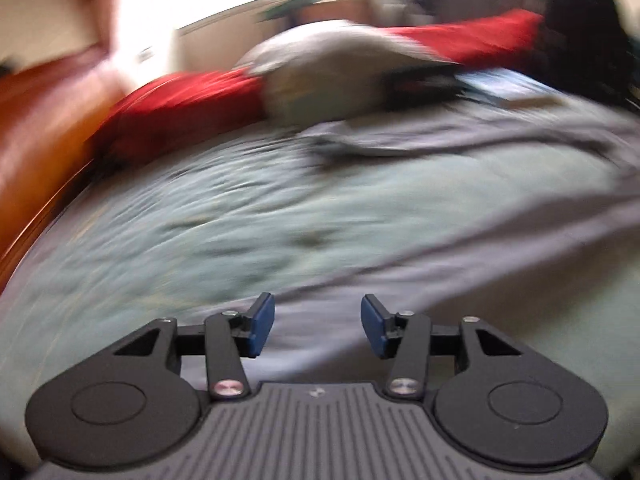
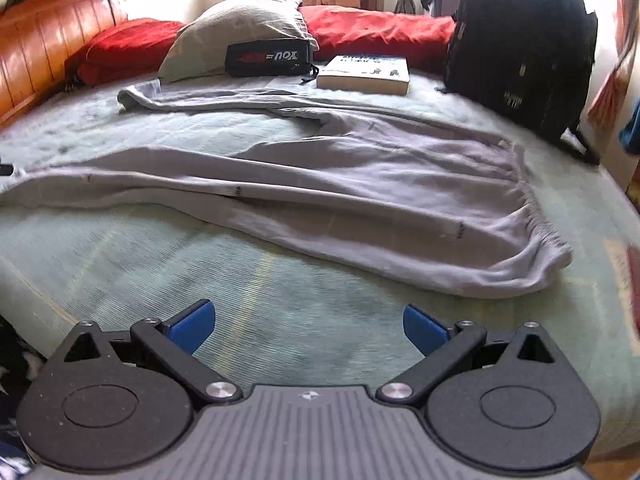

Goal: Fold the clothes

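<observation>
Trousers (image 2: 360, 184), grey, lie spread across the middle of the bed (image 2: 280, 320), waistband toward its right edge, legs running off toward the left edge and the head end. They look laid out but not yet folded; one leg is creased and splayed apart from the other, so all the folding seems left to do. The left gripper (image 1: 318, 326) is released, nothing between its pads, and sits over grey cloth in a blurred view. The right gripper (image 2: 306, 326) is spread wide and empty above bare cover near the foot edge. Toward the head end lie a pillow (image 2: 240, 28), a black pouch (image 2: 268, 58) and a book (image 2: 364, 74); a backpack (image 2: 520, 40) stands at the right edge, close to the waistband.
</observation>
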